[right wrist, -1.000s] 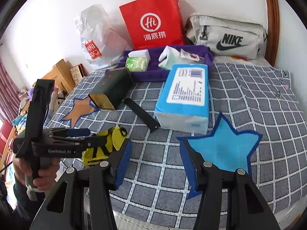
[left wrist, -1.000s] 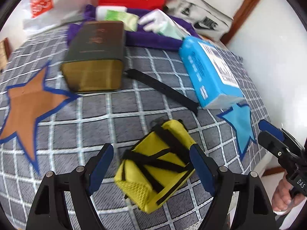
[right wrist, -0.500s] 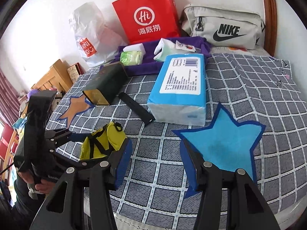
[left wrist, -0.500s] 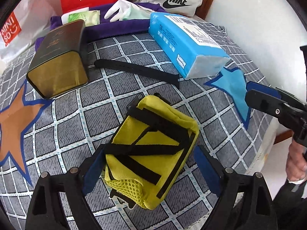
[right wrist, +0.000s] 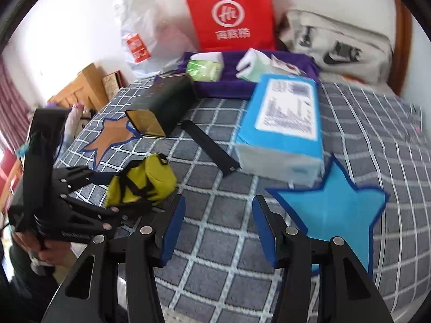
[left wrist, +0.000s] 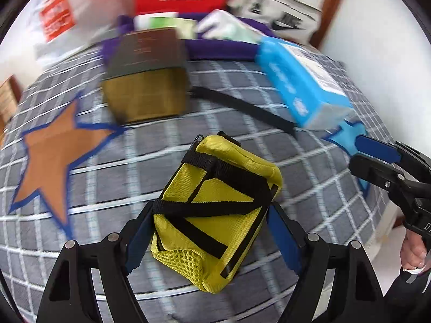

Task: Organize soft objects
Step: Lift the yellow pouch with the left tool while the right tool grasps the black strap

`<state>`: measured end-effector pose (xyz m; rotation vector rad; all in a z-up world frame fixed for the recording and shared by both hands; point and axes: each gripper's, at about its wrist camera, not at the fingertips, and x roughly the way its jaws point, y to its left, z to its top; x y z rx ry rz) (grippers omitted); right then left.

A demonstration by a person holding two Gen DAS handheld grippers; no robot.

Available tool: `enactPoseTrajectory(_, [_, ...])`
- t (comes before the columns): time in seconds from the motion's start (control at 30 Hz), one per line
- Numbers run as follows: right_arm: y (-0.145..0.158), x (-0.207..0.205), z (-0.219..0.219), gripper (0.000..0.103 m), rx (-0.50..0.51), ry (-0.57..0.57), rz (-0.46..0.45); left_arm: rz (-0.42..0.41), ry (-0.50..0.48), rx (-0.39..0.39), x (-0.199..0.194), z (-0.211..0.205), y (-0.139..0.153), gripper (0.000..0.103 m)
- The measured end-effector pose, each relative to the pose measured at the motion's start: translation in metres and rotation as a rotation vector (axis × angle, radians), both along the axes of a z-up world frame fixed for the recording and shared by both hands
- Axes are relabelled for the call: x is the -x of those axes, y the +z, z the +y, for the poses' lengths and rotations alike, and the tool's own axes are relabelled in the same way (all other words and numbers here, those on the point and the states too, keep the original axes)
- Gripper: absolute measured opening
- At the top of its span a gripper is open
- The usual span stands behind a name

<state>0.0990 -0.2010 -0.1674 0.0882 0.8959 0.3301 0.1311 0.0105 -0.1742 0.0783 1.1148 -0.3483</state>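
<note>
A yellow pouch with black straps (left wrist: 215, 210) sits between the fingers of my left gripper (left wrist: 212, 238), which is shut on its near end and holds it over the grey checked bedspread (left wrist: 113, 177). The pouch also shows in the right wrist view (right wrist: 142, 180), gripped by the left gripper (right wrist: 126, 202). My right gripper (right wrist: 216, 228) is open and empty over the bedspread, beside the blue star patch (right wrist: 334, 210). It shows at the right edge of the left wrist view (left wrist: 377, 158). A blue tissue pack (right wrist: 282, 126) lies ahead of it.
A dark tin box (right wrist: 164, 105) and a black strap (right wrist: 210, 148) lie mid-bed. A purple tray (right wrist: 285, 62) at the back holds small tissue packs (right wrist: 204, 67). A red paper bag (right wrist: 231, 13), a plastic bag (right wrist: 140, 27) and a grey Nike pouch (right wrist: 339, 45) line the wall. An orange star patch (left wrist: 56, 150) lies left.
My left gripper has closed in around the yellow pouch and shut on it, and the pouch now rides with it. The right gripper has barely moved and stays open.
</note>
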Motion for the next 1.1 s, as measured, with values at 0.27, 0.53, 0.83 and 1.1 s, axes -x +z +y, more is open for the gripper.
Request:
enactPoseTrajectory(0.27, [-0.001,-0.025,0.054,0.038,0.101,0.11,-0.071,0.008,0.2,0.022,-0.019,0.08,0.001,0.08])
enactPoseTrajectory(0.53, [-0.021,-0.068,0.095,0.032,0.245,0.133,-0.081,0.021,0.184,0.125,-0.022,0.104,-0.007,0.08])
enactPoseTrajectory(0.83, [-0.044,-0.104,0.101,0.033,0.318,0.093,-0.018,0.01,0.181,0.144,-0.029,0.102,-0.006,0.08])
enactPoseTrajectory(1.1, [-0.045,-0.114,0.096,0.032,0.24,0.089,0.011,-0.013,0.184,0.125,-0.031,0.097,-0.007,0.08])
